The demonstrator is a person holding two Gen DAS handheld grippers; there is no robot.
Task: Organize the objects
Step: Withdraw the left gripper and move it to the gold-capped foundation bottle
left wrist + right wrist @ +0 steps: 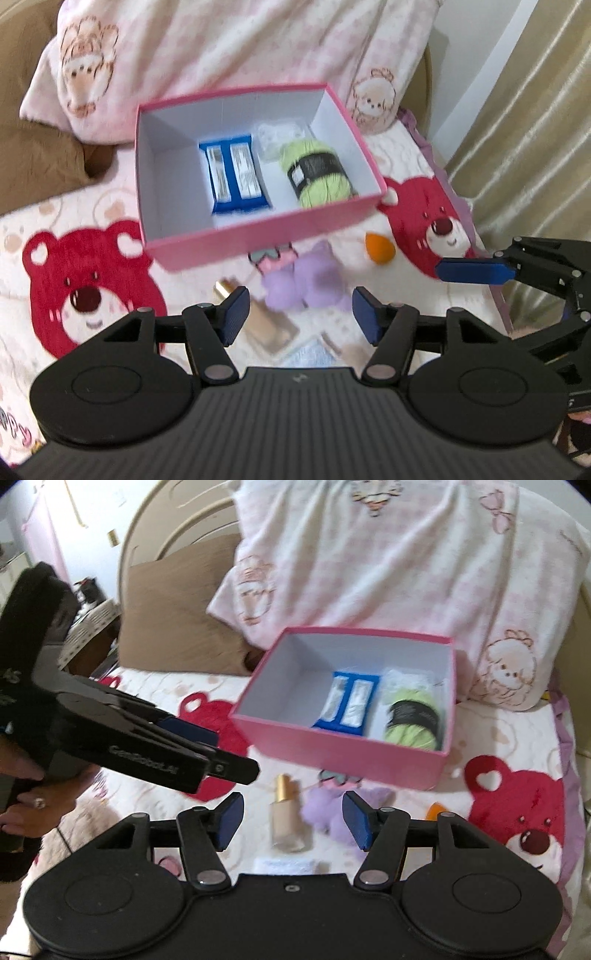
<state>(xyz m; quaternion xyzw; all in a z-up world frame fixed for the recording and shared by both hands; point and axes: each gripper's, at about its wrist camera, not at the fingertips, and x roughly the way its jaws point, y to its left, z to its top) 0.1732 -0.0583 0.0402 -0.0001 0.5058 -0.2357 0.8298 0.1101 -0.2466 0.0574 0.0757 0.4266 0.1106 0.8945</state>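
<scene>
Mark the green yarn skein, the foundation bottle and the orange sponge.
green yarn skein [317,173], left wrist view, on its dark label.
foundation bottle [287,827], right wrist view, on its glass body.
orange sponge [380,248], left wrist view, on its middle.

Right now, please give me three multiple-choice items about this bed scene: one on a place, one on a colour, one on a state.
1. Where is the green yarn?
A. inside the pink box
B. on the blanket
C. between the fingers

2. What colour is the packet beside the yarn?
A. yellow
B. blue
C. black

3. How is the right gripper?
A. shut on the bottle
B. shut on nothing
C. open, holding nothing

Answers: 1 A, the yarn lies in the box's right part. 2 B, its wrapper is blue with white panels. 3 C, its fingers stand apart above the glass bottle, which lies on the blanket.
</scene>
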